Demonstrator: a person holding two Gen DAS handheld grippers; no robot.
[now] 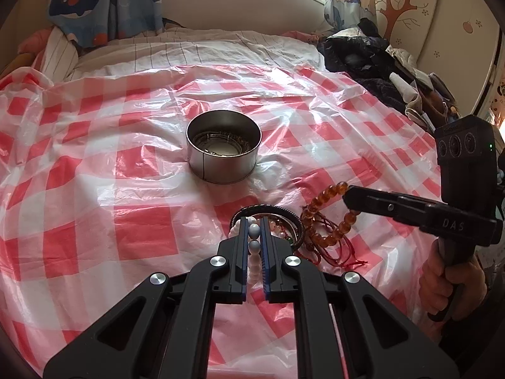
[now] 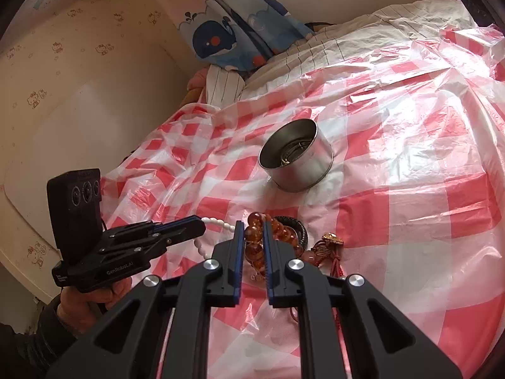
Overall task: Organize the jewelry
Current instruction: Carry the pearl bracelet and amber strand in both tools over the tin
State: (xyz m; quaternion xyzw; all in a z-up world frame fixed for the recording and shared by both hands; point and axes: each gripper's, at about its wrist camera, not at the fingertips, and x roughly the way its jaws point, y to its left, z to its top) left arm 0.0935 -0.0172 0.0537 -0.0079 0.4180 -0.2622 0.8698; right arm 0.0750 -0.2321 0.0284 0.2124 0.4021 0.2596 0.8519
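Note:
My left gripper (image 1: pixel 254 228) is shut on a white bead bracelet (image 1: pixel 254 262); it also shows in the right wrist view (image 2: pixel 217 222). My right gripper (image 2: pixel 253 230) is shut on an amber bead bracelet (image 2: pixel 252 246), which shows in the left wrist view (image 1: pixel 325 195) lifted above the pile. A black ring bracelet (image 1: pixel 268 209) and red cord pieces (image 1: pixel 337 252) lie in the pile on the checked plastic sheet (image 1: pixel 126 221). A round metal tin (image 1: pixel 224 151) with jewelry inside stands beyond the pile.
The red-and-white plastic sheet covers a bed. Dark clothes (image 1: pixel 372 60) are heaped at the right edge. A striped quilt (image 1: pixel 205 53) and whale curtain (image 1: pixel 82 3) lie behind. A gold charm with red cord (image 2: pixel 331 243) lies right of the pile.

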